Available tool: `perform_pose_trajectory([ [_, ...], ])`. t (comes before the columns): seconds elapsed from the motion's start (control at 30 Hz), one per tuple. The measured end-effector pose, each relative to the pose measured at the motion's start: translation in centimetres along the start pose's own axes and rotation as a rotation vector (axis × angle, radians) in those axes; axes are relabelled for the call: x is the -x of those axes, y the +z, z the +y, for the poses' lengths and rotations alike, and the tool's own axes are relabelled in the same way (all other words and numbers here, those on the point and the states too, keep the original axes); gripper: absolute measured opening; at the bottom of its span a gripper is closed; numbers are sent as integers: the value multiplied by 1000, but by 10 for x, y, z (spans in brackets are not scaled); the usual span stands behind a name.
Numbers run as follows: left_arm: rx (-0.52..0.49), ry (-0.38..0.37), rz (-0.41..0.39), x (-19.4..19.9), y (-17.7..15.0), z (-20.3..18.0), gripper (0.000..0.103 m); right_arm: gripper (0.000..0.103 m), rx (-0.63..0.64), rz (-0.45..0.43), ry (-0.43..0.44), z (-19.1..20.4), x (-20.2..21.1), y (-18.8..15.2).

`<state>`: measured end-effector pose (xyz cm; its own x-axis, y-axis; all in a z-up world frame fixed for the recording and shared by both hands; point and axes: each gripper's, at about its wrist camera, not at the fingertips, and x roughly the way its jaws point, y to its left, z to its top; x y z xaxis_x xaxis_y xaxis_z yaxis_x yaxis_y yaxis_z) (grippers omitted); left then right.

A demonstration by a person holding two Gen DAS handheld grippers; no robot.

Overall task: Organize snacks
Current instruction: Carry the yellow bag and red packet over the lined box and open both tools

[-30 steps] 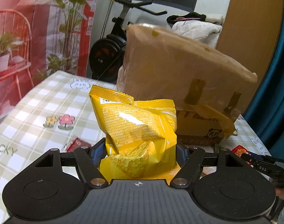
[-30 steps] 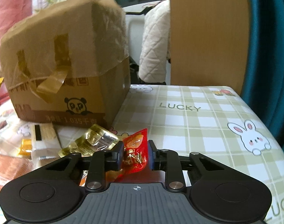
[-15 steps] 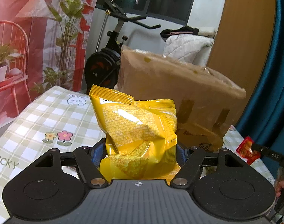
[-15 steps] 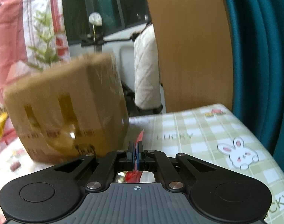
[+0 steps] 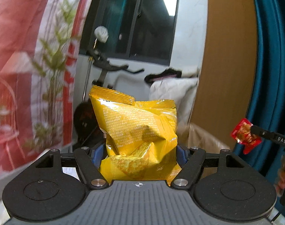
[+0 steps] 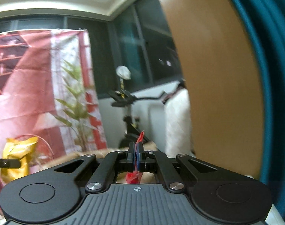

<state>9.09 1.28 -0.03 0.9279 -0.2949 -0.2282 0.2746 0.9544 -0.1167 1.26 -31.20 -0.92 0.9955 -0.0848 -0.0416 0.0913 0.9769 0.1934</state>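
My left gripper (image 5: 140, 153) is shut on a puffy yellow snack bag (image 5: 136, 131) and holds it upright, high in the air. The bag also shows in the right wrist view (image 6: 16, 159) at the far left. My right gripper (image 6: 136, 157) is shut on a small red snack packet (image 6: 139, 140), gripped edge-on between the pads. The red packet also shows in the left wrist view (image 5: 245, 136) at the right, level with the yellow bag. The brown cardboard box (image 5: 204, 140) is just visible below and behind both grippers; its rim shows in the right wrist view (image 6: 97, 152).
An exercise bike (image 6: 127, 101) and a white quilted cover (image 5: 172, 91) stand behind the box. A wooden panel (image 6: 217, 75) and teal curtain (image 5: 269, 75) are at the right. A red and white backdrop with plants (image 5: 30, 65) is at the left.
Both grippers have risen well above the table with their snacks. The table and most of the box have dropped out of view. The right gripper closed tight on the red packet.
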Motion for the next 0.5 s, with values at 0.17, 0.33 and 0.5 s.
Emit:
perform_pose_trajectory([
  [0.17, -54, -13, -17, -47, 35, -8, 75, 1, 13, -4, 48, 17, -40, 21],
  [0.33, -75, -23, 43, -99, 42, -14, 75, 1, -18, 72, 33, 30, -85, 14],
  [0.5, -57, -19, 190, -145, 24, -16, 76, 8, -88, 171, -41, 27, -118, -13],
])
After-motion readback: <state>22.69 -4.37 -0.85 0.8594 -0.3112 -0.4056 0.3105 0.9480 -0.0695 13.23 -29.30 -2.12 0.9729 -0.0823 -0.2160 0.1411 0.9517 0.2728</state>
